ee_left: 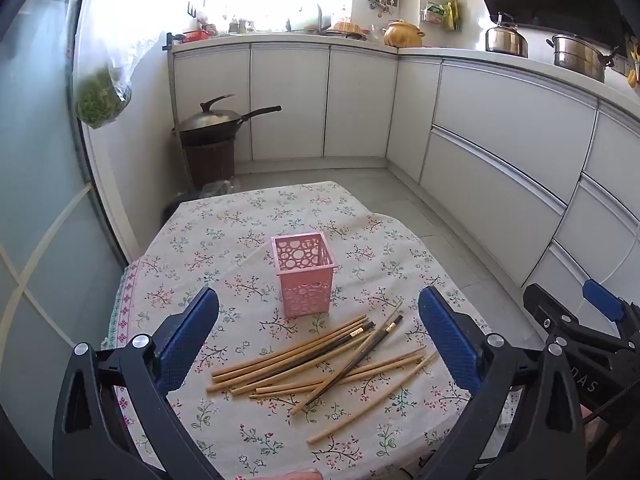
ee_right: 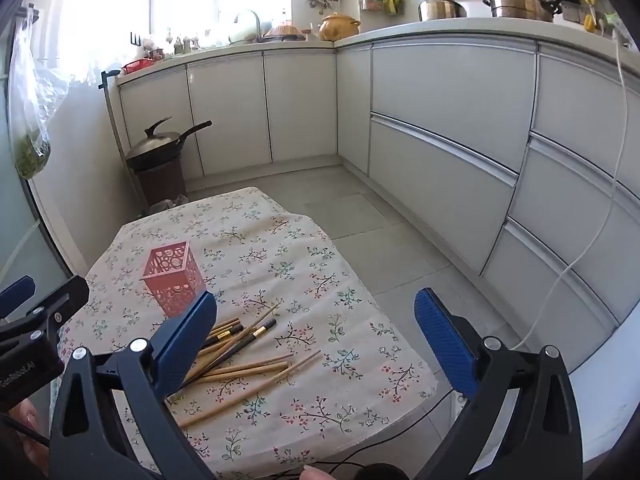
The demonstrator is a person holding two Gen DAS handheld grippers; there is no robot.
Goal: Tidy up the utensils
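A pink perforated square holder (ee_left: 305, 274) stands upright and empty on the floral tablecloth (ee_left: 224, 240); it also shows in the right wrist view (ee_right: 173, 278). A loose pile of several chopsticks (ee_left: 320, 364), mostly tan bamboo with two dark ones, lies just in front of it, also in the right wrist view (ee_right: 240, 360). My left gripper (ee_left: 318, 300) is open and empty, hovering above the pile. My right gripper (ee_right: 316, 304) is open and empty, to the right of the pile; its left finger hides part of the chopsticks. The right gripper also shows in the left wrist view (ee_left: 592, 320).
The small table's right edge (ee_right: 416, 360) drops to a grey tiled floor (ee_right: 380, 232). White cabinets (ee_left: 500, 140) run along the back and right. A wok on a brown bin (ee_left: 212, 136) stands beyond the table. A cable (ee_right: 400, 436) hangs at the table's near right corner.
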